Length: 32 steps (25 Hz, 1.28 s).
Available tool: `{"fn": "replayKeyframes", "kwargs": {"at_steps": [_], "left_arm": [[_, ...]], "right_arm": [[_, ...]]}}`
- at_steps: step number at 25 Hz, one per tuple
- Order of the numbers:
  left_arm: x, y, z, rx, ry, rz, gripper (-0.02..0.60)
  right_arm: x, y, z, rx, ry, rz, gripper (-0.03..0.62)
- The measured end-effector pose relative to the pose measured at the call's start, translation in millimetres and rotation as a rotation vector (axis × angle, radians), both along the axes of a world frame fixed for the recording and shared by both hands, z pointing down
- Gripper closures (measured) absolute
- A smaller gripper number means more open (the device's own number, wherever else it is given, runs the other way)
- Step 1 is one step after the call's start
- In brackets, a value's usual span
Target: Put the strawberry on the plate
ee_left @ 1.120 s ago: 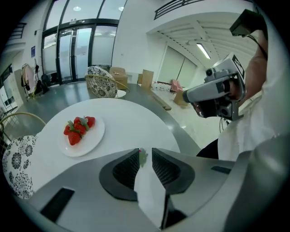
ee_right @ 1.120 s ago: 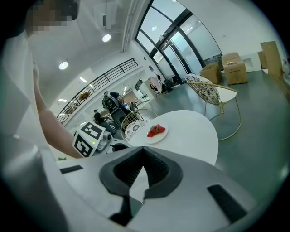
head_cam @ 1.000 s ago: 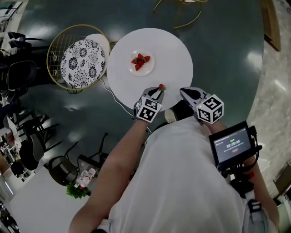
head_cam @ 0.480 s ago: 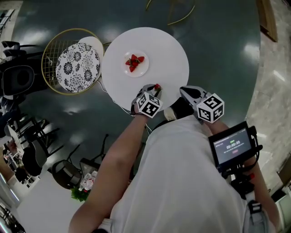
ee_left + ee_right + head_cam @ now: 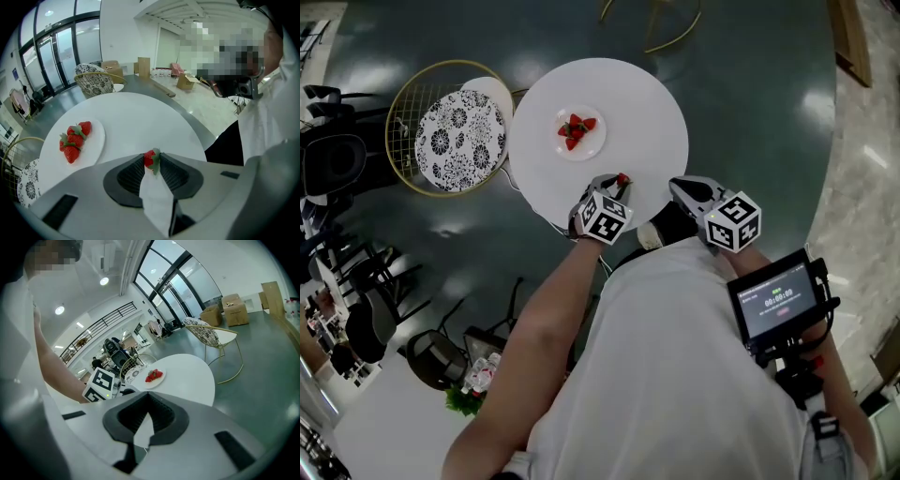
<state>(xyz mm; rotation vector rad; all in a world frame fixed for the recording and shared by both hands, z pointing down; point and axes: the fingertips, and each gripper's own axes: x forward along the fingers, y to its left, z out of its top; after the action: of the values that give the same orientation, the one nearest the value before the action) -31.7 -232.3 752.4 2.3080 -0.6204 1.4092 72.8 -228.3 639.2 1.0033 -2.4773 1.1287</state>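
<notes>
left gripper [image 5: 153,158] jaws just opened, apart around strawberry [image 5: 150,159] at surface [image 5: 140,117] edge | right gripper [image 5: 147,393] clenched, empty | plate [image 5: 96,136] holds other strawberries [image 5: 74,140]

Bare white tabletop [image 5: 647,112] runs unobstructed from its near edge to the plate [image 5: 592,146].

The grey plastic left gripper [image 5: 617,185], carrying its square-marker cube, is pointing steeply down at the end of the bare left forearm [image 5: 546,309], which is stretching forward. Its jaws have just been opening and are standing apart, with a small red strawberry [image 5: 150,159] sitting between their tips. The matching grey right gripper [image 5: 678,189] is hovering nearby at a shallower tilt, its jaws meeting at the tips with nothing between them.
</notes>
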Motion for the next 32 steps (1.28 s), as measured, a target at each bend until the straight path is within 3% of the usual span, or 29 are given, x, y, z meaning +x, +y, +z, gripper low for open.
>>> {"fn": "replayKeyframes", "kwargs": {"at_steps": [13, 24, 32], "left_arm": [[-15, -17, -48, 0.091, 0.101, -0.232, 0.474], [-35, -36, -70, 0.150, 0.141, -0.404, 0.474], [-64, -78, -58, 0.130, 0.169, -0.604, 0.474]], "right_arm": [[-25, -8, -16, 0.032, -0.011, -0.117, 0.588], [-44, -16, -28, 0.042, 0.011, -0.244, 0.588], [-51, -29, -14, 0.024, 0.012, -0.273, 0.588]]}}
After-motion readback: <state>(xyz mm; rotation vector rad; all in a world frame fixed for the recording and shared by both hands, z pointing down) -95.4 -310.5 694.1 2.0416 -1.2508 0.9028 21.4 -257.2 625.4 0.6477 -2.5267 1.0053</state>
